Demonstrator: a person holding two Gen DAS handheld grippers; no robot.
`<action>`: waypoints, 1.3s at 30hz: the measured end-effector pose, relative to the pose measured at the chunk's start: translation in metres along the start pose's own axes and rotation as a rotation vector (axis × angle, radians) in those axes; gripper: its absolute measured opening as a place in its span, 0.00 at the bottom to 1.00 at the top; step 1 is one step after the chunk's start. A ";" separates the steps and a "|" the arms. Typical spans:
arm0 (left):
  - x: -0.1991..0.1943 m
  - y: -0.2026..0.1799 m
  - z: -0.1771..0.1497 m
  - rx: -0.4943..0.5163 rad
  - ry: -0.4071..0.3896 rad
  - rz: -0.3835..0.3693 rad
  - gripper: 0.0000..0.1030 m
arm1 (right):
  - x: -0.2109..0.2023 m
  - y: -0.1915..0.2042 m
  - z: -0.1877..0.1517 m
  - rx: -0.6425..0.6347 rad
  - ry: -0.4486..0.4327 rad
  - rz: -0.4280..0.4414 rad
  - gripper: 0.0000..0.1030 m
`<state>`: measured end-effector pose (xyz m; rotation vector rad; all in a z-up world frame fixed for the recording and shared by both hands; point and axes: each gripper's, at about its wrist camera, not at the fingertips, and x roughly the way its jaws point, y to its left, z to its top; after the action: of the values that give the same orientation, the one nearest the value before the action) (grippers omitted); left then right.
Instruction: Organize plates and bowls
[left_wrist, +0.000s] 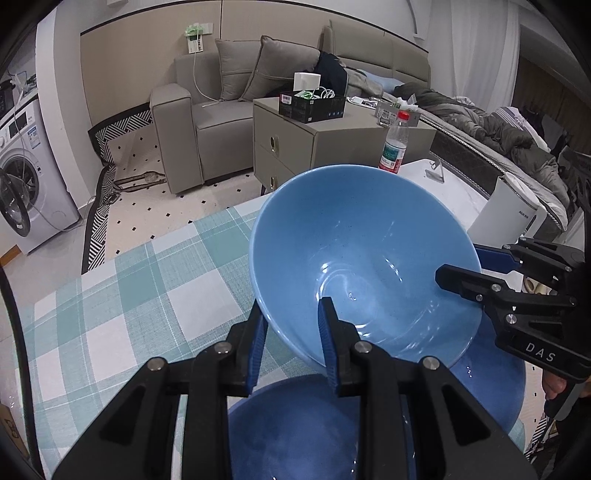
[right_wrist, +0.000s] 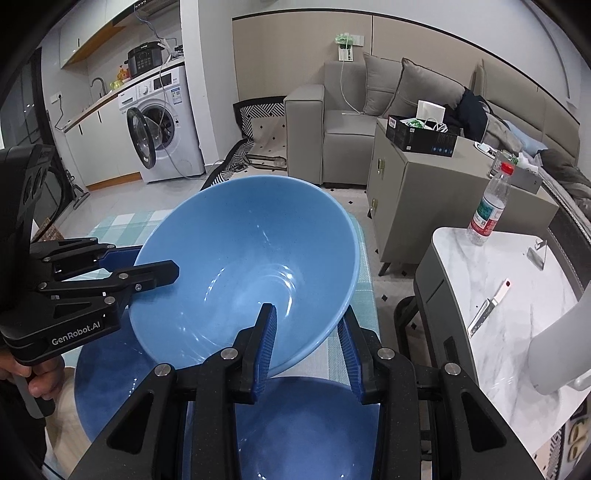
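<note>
A light blue bowl (left_wrist: 351, 240) (right_wrist: 240, 251) hangs tilted in the air, held by its rim on two sides. My left gripper (left_wrist: 291, 314) (right_wrist: 147, 260) is shut on the rim, one finger inside and one outside. On the opposite side my right gripper (right_wrist: 308, 321) (left_wrist: 469, 264) is shut on the rim the same way. Directly below lie a dark blue bowl (left_wrist: 295, 424) (right_wrist: 306, 424) and a dark blue plate (left_wrist: 491, 387) (right_wrist: 99, 369) on the green checked tablecloth (left_wrist: 129, 295). The bowl and the grippers hide most of both.
A white marble side table (right_wrist: 498, 295) to the right carries a water bottle (right_wrist: 487, 206) (left_wrist: 393, 147), a knife (right_wrist: 487, 306) and a white appliance (left_wrist: 506, 210). Beyond stand a grey cabinet (left_wrist: 332, 147), a sofa (left_wrist: 207, 110) and a washing machine (right_wrist: 159, 136).
</note>
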<state>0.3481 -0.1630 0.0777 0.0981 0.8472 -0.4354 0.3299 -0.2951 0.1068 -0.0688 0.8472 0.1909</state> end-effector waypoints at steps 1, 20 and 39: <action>-0.003 0.000 -0.001 0.000 -0.005 -0.001 0.25 | -0.002 0.000 -0.001 0.001 -0.003 0.001 0.34; -0.041 0.000 -0.015 -0.003 -0.060 0.007 0.25 | -0.046 0.020 -0.006 -0.029 -0.073 0.017 0.34; -0.079 0.006 -0.043 -0.032 -0.092 0.039 0.25 | -0.076 0.055 -0.020 -0.062 -0.104 0.077 0.34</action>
<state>0.2746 -0.1201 0.1072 0.0648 0.7601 -0.3865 0.2557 -0.2548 0.1516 -0.0835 0.7412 0.2912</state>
